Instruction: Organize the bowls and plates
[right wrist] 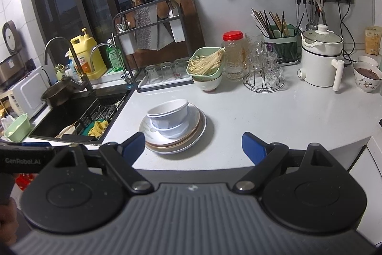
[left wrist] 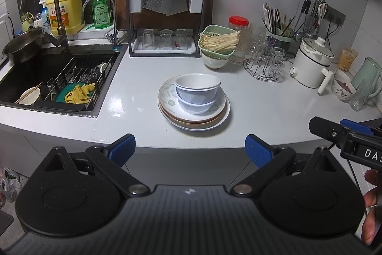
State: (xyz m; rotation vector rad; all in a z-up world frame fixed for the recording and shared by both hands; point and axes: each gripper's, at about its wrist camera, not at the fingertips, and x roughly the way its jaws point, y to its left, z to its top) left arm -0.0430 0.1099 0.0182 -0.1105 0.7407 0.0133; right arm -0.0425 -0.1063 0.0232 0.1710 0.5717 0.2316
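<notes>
Two nested white bowls [left wrist: 197, 92] stand on a stack of three plates [left wrist: 172, 111] in the middle of the white counter. The same bowls [right wrist: 168, 117] and plates [right wrist: 191, 135] show in the right wrist view. My left gripper [left wrist: 191, 149] is open and empty, held back from the counter's front edge, in line with the stack. My right gripper [right wrist: 193, 147] is open and empty, also short of the counter edge, with the stack just left of its centre. The right gripper also shows at the right edge of the left wrist view [left wrist: 346, 133].
A sink [left wrist: 19, 78] with a rack, cloth and a bowl with chopsticks lies at the left. A dish rack [left wrist: 164, 16] with glasses, a green basket of noodles [left wrist: 218, 42], a glass stand [left wrist: 265, 63], a white pot [left wrist: 312, 63] and a patterned bowl [left wrist: 342, 87] line the back and right.
</notes>
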